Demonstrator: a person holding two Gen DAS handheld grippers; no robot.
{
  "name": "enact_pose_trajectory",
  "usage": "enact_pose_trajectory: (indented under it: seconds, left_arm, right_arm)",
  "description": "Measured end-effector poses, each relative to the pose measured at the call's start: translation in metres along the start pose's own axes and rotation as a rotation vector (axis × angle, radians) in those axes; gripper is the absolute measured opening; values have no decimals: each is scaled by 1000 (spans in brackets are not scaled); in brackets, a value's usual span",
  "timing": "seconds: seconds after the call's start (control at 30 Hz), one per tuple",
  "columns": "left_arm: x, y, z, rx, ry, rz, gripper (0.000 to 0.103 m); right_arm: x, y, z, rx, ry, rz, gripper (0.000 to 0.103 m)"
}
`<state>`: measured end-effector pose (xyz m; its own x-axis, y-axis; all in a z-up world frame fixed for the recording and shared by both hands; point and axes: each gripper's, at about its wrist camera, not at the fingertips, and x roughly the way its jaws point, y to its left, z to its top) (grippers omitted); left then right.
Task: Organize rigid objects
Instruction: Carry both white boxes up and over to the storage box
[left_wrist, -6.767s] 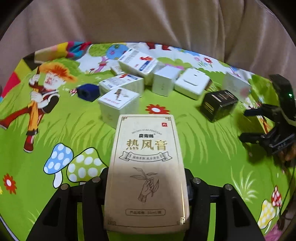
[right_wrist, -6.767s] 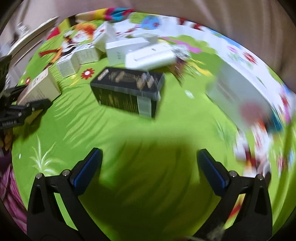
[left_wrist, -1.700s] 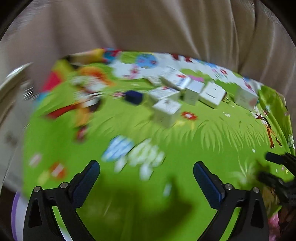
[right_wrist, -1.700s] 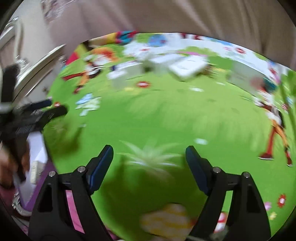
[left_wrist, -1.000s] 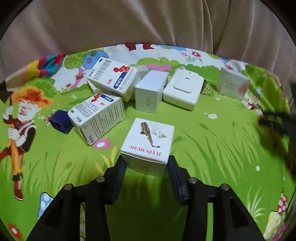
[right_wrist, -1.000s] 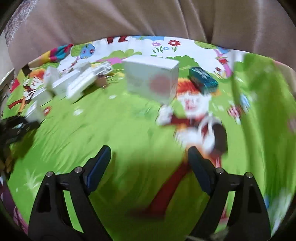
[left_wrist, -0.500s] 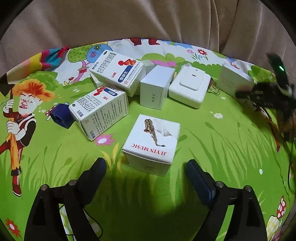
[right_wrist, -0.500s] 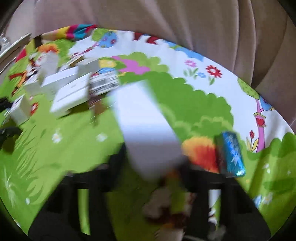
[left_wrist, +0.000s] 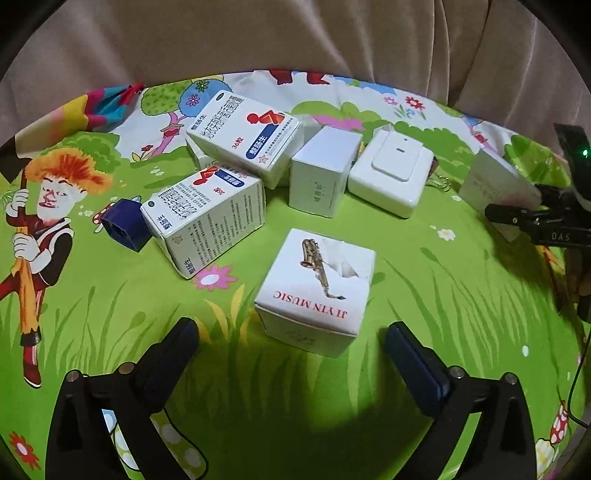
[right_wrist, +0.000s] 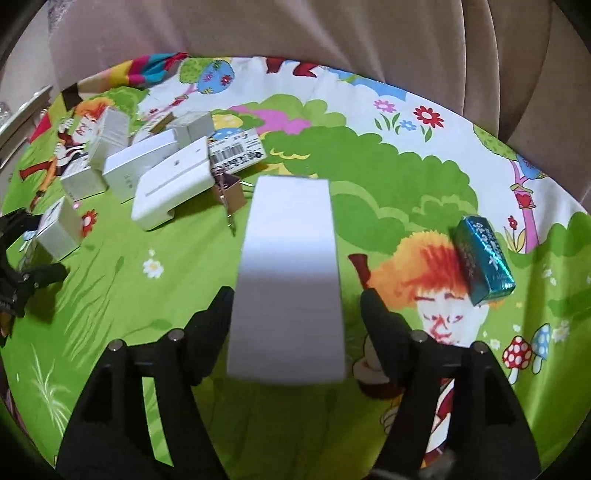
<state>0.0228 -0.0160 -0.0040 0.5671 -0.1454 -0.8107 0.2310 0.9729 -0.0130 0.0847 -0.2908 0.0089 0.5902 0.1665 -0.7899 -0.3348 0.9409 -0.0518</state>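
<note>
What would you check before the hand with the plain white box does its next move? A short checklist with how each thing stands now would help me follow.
1. Right gripper has the plain white box between its fingers: ok.
2. Firm grip on both sides: cannot tell; a gap shows at the right finger.
3. Left gripper open and free: ok.
4. JI YIN MUSIC box resting on the mat, apart from the fingers: ok.
5. Teal box outside the right gripper's reach: ok.

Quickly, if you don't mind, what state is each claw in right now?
Left claw: open, holding nothing.
Right claw: a plain white box sits between its fingers; whether it is gripped cannot be told.
</note>
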Motion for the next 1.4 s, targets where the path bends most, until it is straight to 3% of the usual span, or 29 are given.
enact_pose_trajectory:
  seconds: [0.07,0.1,0.13,0.3,0.43,0.63,0.7,0.87,0.97,1.03,1.23,1.4]
  left_arm:
    - [0,1,0,-12,-4,11,100]
    - [-3,4,0,-26,-21,23,81]
    - [-8,8,-2,-46,-51,34,43]
    - [-17,13,-6,-91,-81,25,44]
    - [-36,-6,-24,-102,-121,13,44]
    - [-74,-44,-52,-125,-179,15,44]
    - [-106,-56,-54,-125,-283,39,44]
    - [-200,-87,-51,-62,-632,102,45]
    - [-240,-98,-55,-34,-781,123,45]
    - [-259,-103,-58,-23,-849,131,45]
    - [-291,-106,-70,-2,-930,137,45]
    - [-301,-106,-74,5,-930,132,45]
  right_arm:
    - [0,2,0,-5,-6,-19,72]
    - [-2,4,-3,-10,-19,-32,46]
    - [-3,6,-6,-10,-22,-45,38]
    - [-44,26,-37,95,-122,-58,38]
    - [-84,49,-69,167,-204,-41,38]
    - [-115,84,-96,120,-261,-81,38]
    - [-136,90,-102,134,-334,-106,37]
    - [-223,117,-120,121,-700,-239,38]
    - [-263,134,-128,93,-854,-310,38]
    - [-278,142,-130,79,-908,-335,38]
    - [-315,163,-134,43,-1032,-378,38]
    - [-322,169,-132,26,-1036,-360,38]
